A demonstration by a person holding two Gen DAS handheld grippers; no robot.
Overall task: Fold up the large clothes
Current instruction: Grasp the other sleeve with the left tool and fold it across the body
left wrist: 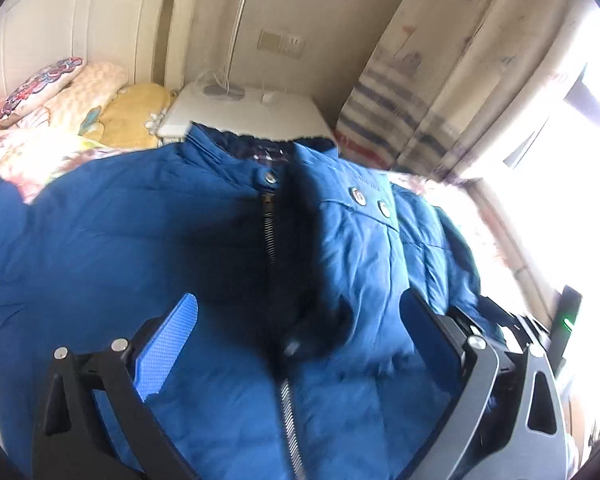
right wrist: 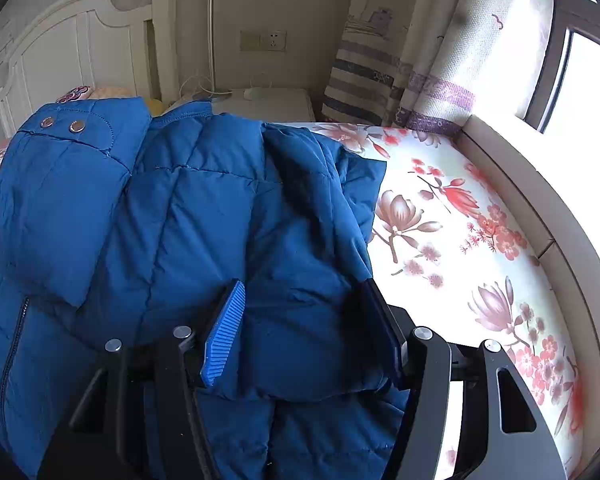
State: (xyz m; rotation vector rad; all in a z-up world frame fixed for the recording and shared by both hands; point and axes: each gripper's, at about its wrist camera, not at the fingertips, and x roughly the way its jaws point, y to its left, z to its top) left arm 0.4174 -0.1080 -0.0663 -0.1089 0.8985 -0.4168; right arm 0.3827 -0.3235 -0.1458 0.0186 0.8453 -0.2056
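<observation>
A blue padded jacket [left wrist: 140,240] lies front-up on the bed, collar toward the headboard, zipper [left wrist: 269,236] partly open. My left gripper [left wrist: 300,312] is open and hovers over the jacket's chest, its blue pads [left wrist: 168,344] wide apart on either side of the zipper. In the right wrist view the jacket [right wrist: 204,216] has its sleeve side folded over. My right gripper [right wrist: 300,300] is open, its fingers straddling a thick fold of the jacket near its right edge. Whether the pads [right wrist: 226,336] press the fabric cannot be told.
The flowered bedsheet [right wrist: 460,240] shows to the right of the jacket. A padded bed rim [right wrist: 540,216] and a window run along the right. Pillows [left wrist: 80,100], a white headboard [right wrist: 60,48], a white nightstand [left wrist: 244,116] and a striped curtain [right wrist: 380,60] stand at the back.
</observation>
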